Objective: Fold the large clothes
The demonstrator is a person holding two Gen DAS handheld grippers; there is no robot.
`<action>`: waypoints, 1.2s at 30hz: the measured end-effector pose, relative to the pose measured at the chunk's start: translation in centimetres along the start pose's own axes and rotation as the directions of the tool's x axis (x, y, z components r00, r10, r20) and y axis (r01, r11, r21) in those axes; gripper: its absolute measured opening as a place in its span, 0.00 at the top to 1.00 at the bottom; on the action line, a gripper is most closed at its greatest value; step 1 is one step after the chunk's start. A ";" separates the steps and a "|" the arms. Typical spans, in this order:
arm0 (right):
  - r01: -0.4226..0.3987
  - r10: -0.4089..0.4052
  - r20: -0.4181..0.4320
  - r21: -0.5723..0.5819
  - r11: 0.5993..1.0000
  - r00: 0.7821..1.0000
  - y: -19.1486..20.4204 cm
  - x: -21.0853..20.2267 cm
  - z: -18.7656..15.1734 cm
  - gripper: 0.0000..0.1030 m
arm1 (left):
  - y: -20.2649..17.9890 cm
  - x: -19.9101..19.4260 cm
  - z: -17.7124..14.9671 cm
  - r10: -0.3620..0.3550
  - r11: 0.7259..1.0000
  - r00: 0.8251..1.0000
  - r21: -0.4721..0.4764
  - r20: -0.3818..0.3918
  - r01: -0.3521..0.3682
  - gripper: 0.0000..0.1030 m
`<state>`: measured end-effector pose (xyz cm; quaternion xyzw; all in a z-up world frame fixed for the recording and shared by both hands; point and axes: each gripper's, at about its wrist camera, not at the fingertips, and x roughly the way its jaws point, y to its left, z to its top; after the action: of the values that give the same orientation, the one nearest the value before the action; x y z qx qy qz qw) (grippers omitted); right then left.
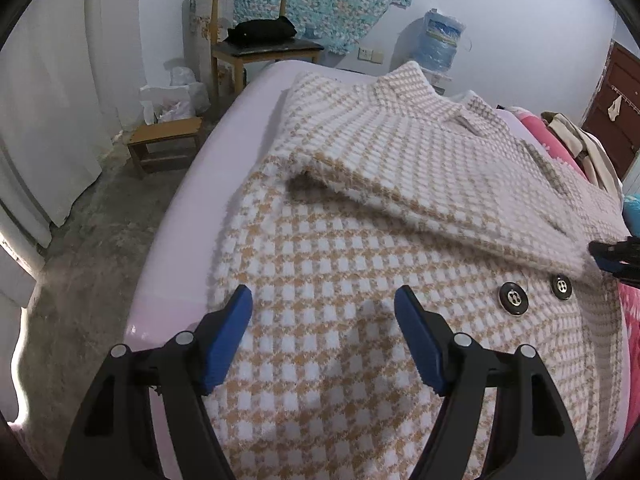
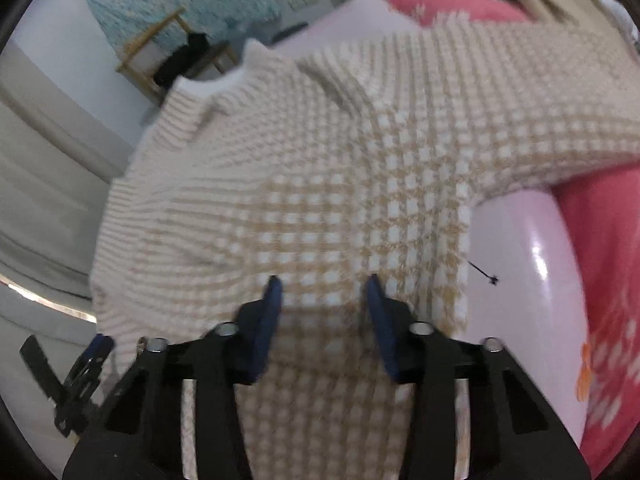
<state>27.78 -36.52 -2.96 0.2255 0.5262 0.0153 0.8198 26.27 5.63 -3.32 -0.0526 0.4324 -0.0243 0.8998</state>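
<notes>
A tan-and-white houndstooth coat [image 1: 360, 240] lies spread on a pale pink bed [image 1: 240, 128]. One sleeve [image 1: 440, 168] is folded across its chest, above two black buttons [image 1: 513, 298]. My left gripper [image 1: 323, 300] hovers open over the coat's lower left part, with nothing between its pads. The right gripper [image 1: 612, 258] shows at the right edge by the sleeve's cuff. In the blurred right wrist view, the right gripper [image 2: 323, 284] stands over the coat [image 2: 320, 180] with its pads partly apart and flat cloth below the gap. The left gripper [image 2: 92, 356] is at lower left.
A wooden chair [image 1: 264, 32] holding a black bag, a low wooden stool [image 1: 168, 140] and white bags stand beyond the bed's left side. A water jug [image 1: 440, 44] sits at the far wall. Red bedding [image 2: 600, 260] and piled clothes lie to the right.
</notes>
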 end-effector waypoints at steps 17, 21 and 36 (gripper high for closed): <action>0.085 -0.018 0.288 -0.221 0.972 0.957 9.8 -5.7 8.2 0.96 | 1.0 -0.2 -0.3 -0.040 0.998 0.999 -0.039 0.034 0.041 0.30; 0.170 -0.121 0.241 -0.194 0.966 0.963 6.9 -2.0 7.7 0.95 | 1.1 -0.2 -0.3 -0.041 0.998 0.999 -0.041 0.036 0.042 0.30; 0.069 -0.052 0.200 -0.078 0.995 0.978 0.3 -5.9 2.8 0.40 | 2.1 -1.3 -0.1 -0.100 0.992 0.994 -0.075 0.033 0.103 0.30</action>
<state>27.63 -38.77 3.12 0.1747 0.4477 -0.0097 0.8769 25.41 7.81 -2.59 -0.1091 0.4166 -0.0527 0.9010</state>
